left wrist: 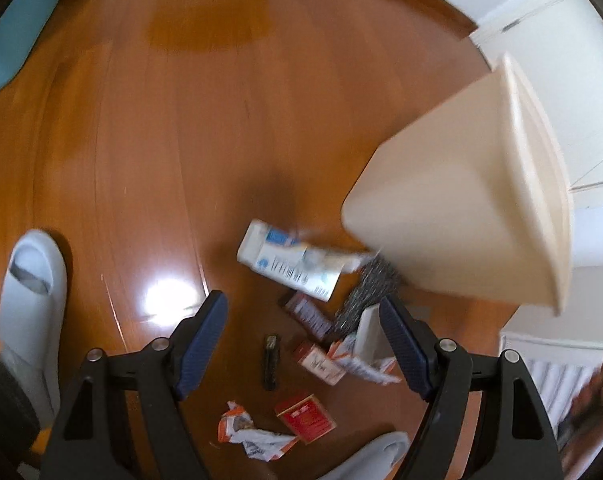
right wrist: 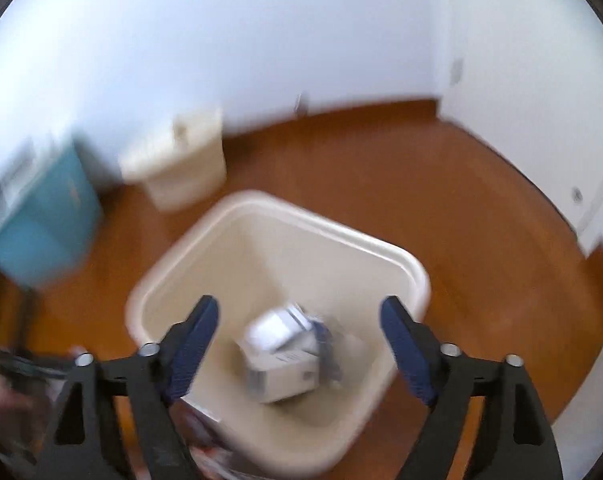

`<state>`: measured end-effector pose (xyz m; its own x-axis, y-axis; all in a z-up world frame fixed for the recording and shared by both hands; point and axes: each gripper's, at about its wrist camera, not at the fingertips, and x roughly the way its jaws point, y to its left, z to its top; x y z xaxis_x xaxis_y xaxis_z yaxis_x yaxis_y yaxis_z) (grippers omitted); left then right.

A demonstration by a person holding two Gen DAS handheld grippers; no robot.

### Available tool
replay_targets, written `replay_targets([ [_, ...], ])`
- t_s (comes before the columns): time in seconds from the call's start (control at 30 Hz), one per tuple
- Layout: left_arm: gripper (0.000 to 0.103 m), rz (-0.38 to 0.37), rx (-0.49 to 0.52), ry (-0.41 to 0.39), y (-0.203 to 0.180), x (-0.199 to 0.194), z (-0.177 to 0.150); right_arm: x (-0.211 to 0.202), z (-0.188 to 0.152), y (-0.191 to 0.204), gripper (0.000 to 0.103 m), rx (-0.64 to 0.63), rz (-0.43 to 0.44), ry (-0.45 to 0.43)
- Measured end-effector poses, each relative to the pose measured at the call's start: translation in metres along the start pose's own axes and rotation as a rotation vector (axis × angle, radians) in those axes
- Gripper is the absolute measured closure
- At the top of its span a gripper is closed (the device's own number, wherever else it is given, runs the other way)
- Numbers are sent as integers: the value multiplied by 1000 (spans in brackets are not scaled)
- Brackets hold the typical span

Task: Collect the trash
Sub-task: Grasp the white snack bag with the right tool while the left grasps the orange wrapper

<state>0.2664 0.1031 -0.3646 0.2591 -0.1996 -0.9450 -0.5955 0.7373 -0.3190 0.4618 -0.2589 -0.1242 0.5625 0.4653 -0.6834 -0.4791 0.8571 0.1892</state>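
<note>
Left wrist view: the left gripper (left wrist: pixel 301 344) hangs spread wide above scattered wrappers and a white carton (left wrist: pixel 285 266); the right gripper (right wrist: pixel 299 344), likewise released, hovers over a cream bin (right wrist: pixel 401 264) holding seemingly white boxes (right wrist: pixel 285 356).

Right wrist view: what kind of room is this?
Probably a room in a home: a polished wooden floor, plain white walls, a cream trash bin and a slipper beside scattered litter.
</note>
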Motion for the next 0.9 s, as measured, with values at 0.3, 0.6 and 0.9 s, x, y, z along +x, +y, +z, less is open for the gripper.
replay_targets([
  [0.3, 25, 108, 41, 133, 14, 57, -86, 57, -254, 73, 12, -529, 56, 380],
  [0.6, 25, 190, 40, 236, 42, 84, -142, 134, -302, 87, 21, -784, 16, 452],
  [0.9, 25, 160, -327, 341, 89, 121, -174, 150, -308, 101, 91, -729, 81, 496],
])
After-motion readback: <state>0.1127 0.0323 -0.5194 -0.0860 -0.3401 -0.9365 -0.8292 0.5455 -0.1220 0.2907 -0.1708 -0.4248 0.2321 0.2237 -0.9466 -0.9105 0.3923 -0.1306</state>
